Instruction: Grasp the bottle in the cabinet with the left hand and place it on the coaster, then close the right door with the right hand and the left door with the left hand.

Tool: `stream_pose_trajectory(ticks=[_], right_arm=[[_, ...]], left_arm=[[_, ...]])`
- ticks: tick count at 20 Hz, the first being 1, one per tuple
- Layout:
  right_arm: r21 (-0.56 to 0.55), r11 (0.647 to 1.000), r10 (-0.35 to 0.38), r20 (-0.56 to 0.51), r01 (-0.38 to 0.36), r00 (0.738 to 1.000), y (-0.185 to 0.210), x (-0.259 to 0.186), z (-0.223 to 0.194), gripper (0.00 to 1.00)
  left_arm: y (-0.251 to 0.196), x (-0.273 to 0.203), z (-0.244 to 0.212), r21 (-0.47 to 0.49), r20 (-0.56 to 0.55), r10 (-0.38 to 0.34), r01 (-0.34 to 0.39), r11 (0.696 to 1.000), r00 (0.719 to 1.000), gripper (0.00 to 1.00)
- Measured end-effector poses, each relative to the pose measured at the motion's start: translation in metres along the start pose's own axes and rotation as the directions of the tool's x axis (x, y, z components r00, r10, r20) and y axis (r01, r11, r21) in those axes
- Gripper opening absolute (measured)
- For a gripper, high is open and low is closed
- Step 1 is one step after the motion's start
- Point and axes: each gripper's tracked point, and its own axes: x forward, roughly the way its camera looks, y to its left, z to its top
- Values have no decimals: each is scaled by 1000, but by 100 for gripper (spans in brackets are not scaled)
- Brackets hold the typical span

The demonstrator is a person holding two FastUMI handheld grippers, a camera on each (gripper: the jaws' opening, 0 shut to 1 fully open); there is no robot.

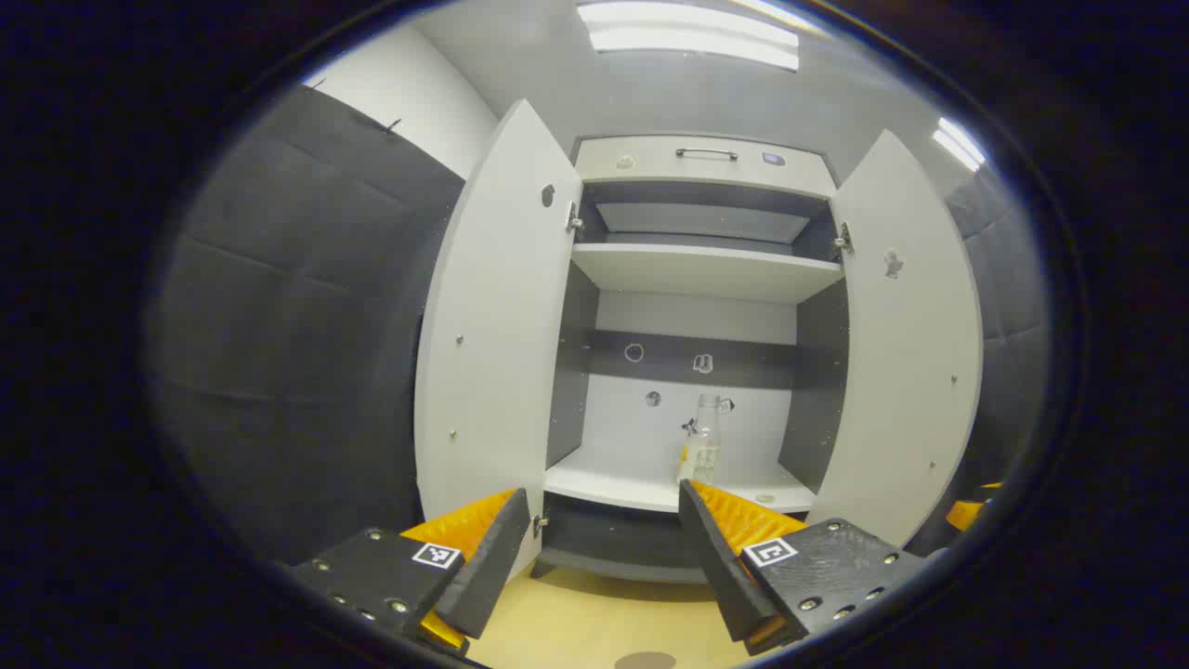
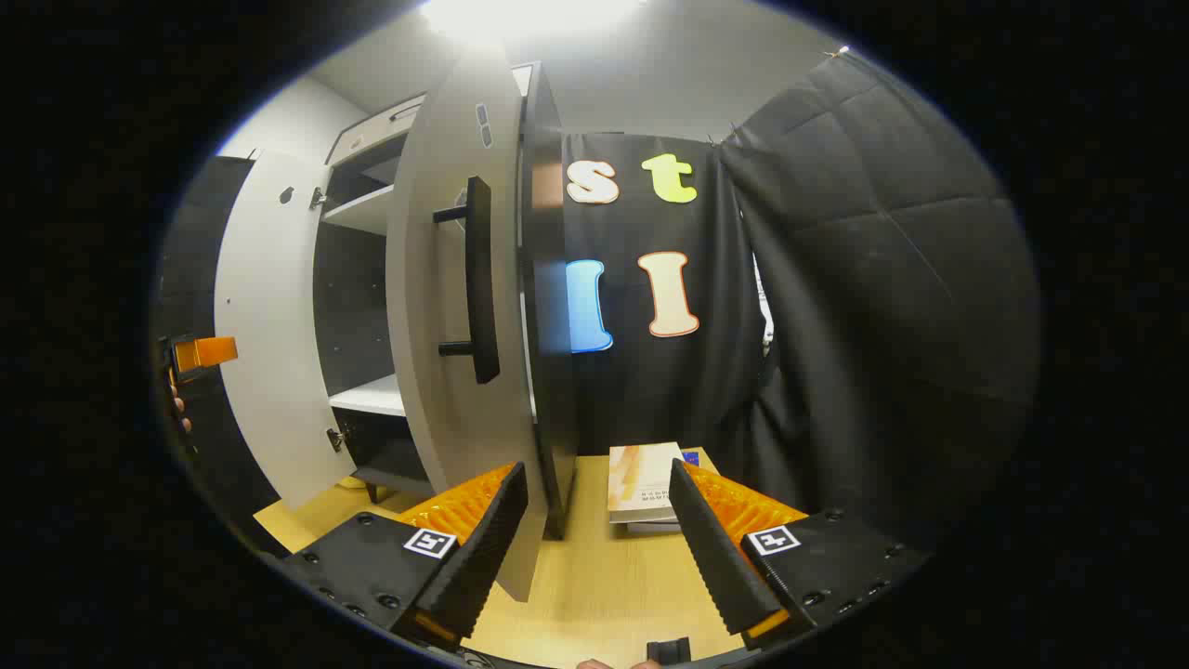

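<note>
Item: bottle (image 1: 705, 437), clear, narrow-necked, pale label low on its body; stood upright on the lower shelf (image 1: 632, 483) of the cabinet (image 1: 703, 167), just right of the left gripper view's centre; long axis vertical. Left gripper (image 1: 604, 548): fingers spread wide, holding nothing; bottle lay ahead and above its right finger, well apart, so a forward reach slightly rightward was judged the coming move. Left door (image 1: 488, 334) and right door (image 1: 906, 344) both stood open. Coaster (image 1: 646, 661): dark disc at the bottom edge, on the wooden table (image 1: 576, 623). Right gripper (image 2: 599, 539): fingers wide, empty; faced the right door's outer side and black handle (image 2: 478, 279), centre-left of its view; judged farther from the bottle.
</note>
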Motion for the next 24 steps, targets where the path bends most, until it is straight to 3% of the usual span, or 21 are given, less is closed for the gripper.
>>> stream_pose_trajectory(ticks=[1, 4, 6, 7, 11, 15, 18, 24], right_arm=[[7, 1000, -12, 10, 12, 1000, 0, -2, 5, 98], [8, 996, -87, 27, 87, 996, -2, -4, 9, 98], [25, 989, -144, 26, 143, 989, -1, -7, 12, 98], [34, 985, -167, 28, 166, 985, 2, -9, 14, 98], [12, 958, -288, 10, 288, 958, 8, -22, 14, 98], [-7, 899, -437, 12, 438, 899, 11, -41, 15, 98], [20, 860, -510, 10, 510, 860, 22, -50, 12, 98], [55, 796, -604, 33, 602, 796, 38, -65, 23, 98]], left_arm=[[3, 5, 1, 17, 1, -5, 5, 1000, 1000, 94], [18, 26, -3, 52, -15, -7, 8, 999, 1000, 94], [21, 41, -6, 49, -21, -47, 48, 998, 999, 98], [23, 50, -6, 53, -25, -64, 65, 996, 998, 94], [17, 80, -12, 24, -61, -178, 179, 983, 982, 94], [9, 104, -15, 43, -76, -294, 297, 954, 953, 94], [6, 117, -22, 84, -73, -364, 369, 925, 929, 94], [-14, 144, -32, -18, -84, -474, 474, 880, 877, 94]])
